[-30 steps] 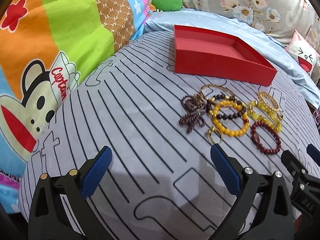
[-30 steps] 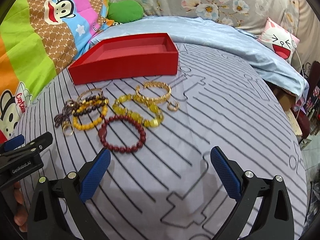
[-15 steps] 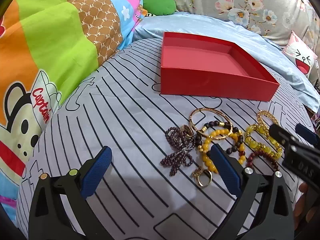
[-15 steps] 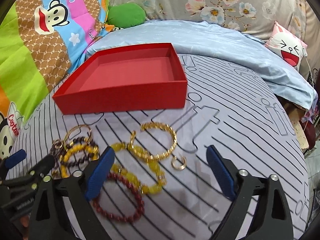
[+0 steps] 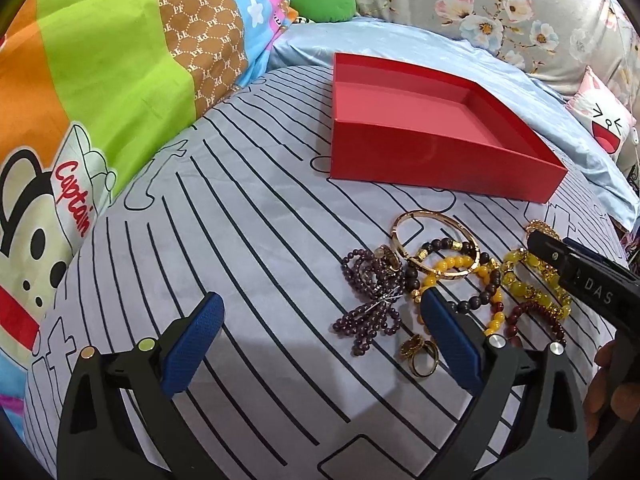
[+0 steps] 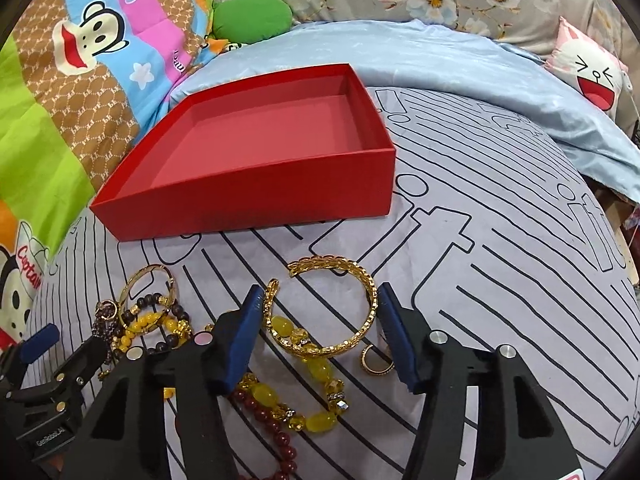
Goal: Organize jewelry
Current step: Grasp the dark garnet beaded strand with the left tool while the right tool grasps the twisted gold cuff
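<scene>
A pile of jewelry lies on the striped grey sheet in front of an empty red box (image 5: 440, 152) (image 6: 260, 200). My right gripper (image 6: 320, 292) straddles the gold chain bracelet (image 6: 320, 263). Its jaws are closing, with the blue pads just beside the bracelet's two sides. A yellow bead bracelet (image 6: 316, 368), a dark red bead bracelet (image 6: 276, 424) and a small gold ring (image 6: 374, 362) lie under and beside it. My left gripper (image 5: 320, 308) is open over bare sheet. Its right finger sits by the purple bead strand (image 5: 372, 312), the gold bangle (image 5: 424, 212) and two rings (image 5: 420, 354).
A bright cartoon quilt (image 5: 100, 100) rises along the left. A green cushion (image 6: 252, 16) and a pale blue sheet (image 6: 440, 52) lie behind the box. A white pillow with a cartoon face (image 6: 588, 76) marks the right, where the bed drops off.
My right gripper has moved forward over the pile to straddle the gold chain bracelet, and its jaws have narrowed. My left gripper has drifted closer to the jewelry and stays open.
</scene>
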The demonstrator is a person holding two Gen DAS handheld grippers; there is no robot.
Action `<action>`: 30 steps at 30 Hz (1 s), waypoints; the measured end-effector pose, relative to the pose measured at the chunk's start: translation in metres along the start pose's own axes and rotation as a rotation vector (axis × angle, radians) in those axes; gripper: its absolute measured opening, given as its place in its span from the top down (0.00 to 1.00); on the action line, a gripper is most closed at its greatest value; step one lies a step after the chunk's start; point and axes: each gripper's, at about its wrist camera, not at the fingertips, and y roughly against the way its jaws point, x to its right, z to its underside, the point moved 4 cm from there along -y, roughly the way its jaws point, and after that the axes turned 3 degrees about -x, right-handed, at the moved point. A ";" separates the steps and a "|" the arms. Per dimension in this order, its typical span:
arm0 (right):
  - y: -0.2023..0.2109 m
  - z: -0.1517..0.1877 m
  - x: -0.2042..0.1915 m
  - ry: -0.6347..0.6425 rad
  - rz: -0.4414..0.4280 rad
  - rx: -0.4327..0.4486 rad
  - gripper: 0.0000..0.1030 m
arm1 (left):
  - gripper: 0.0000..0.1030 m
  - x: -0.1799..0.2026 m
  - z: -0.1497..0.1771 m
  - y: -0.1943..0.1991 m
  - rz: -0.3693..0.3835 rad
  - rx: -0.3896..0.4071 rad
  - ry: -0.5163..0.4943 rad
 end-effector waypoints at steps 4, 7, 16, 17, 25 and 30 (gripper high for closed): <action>0.005 0.001 0.004 -0.008 0.010 0.011 0.46 | 0.23 0.002 0.001 -0.002 0.023 -0.010 -0.011; 0.012 0.004 0.007 -0.015 0.011 0.019 0.46 | 0.34 0.003 0.002 -0.001 0.036 -0.008 -0.021; 0.026 0.015 0.014 -0.034 0.004 0.016 0.46 | 0.71 0.011 0.005 0.004 0.075 -0.004 -0.056; 0.027 0.017 0.013 -0.034 0.002 0.013 0.46 | 0.73 0.012 0.005 0.004 0.079 -0.005 -0.056; 0.040 0.028 0.008 -0.028 -0.012 0.012 0.46 | 0.91 0.009 0.007 0.016 0.126 0.004 -0.044; 0.048 0.033 0.002 -0.020 -0.021 0.018 0.46 | 0.91 0.004 0.006 0.030 0.149 0.023 -0.032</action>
